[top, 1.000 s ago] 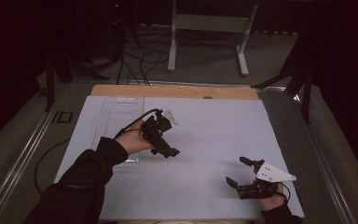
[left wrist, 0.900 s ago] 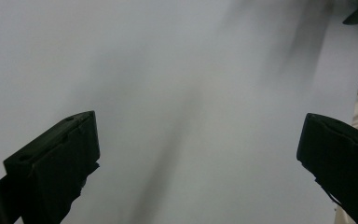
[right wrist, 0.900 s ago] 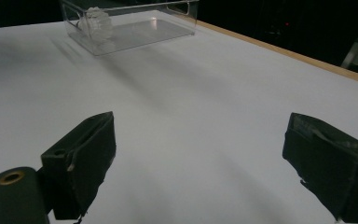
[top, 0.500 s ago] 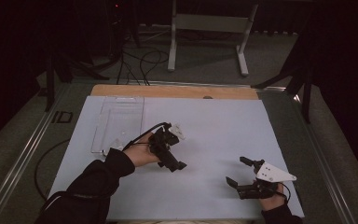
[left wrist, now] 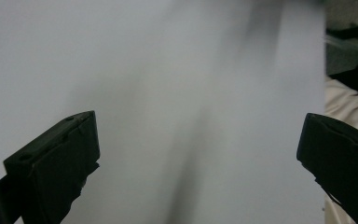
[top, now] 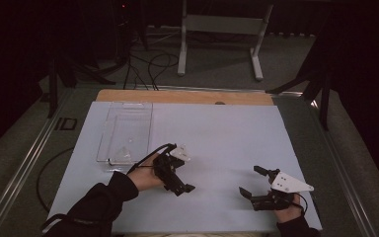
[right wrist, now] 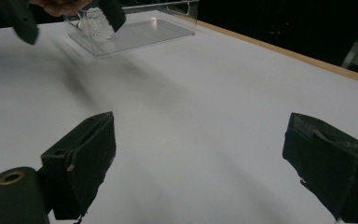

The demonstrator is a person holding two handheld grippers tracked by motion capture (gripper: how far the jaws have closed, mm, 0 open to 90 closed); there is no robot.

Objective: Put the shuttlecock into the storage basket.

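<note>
My left gripper (top: 181, 186) hovers over the white table sheet (top: 217, 133) near the middle, held in a hand, jaws pointing down and toward the front edge. In the left gripper view that gripper (left wrist: 198, 135) is open wide with nothing but blurred white sheet between the jaws. My right gripper (top: 250, 181) rests low at the front right, open and holding nothing. Its own view has the right gripper (right wrist: 200, 135) spread over bare sheet. A clear plastic tray (top: 126, 129) lies at the left, with a small crinkled clear-white piece (right wrist: 94, 24) in its near end.
The other gripper (right wrist: 22, 19) and its hand show at the top left of the right gripper view, just in front of the tray. A wooden strip (top: 182, 97) edges the table's far side. Metal stand legs (top: 219, 24) and cables lie on the floor beyond.
My left gripper has drawn back from the tray's near end toward the front edge, slightly rightward. The right gripper has stayed put.
</note>
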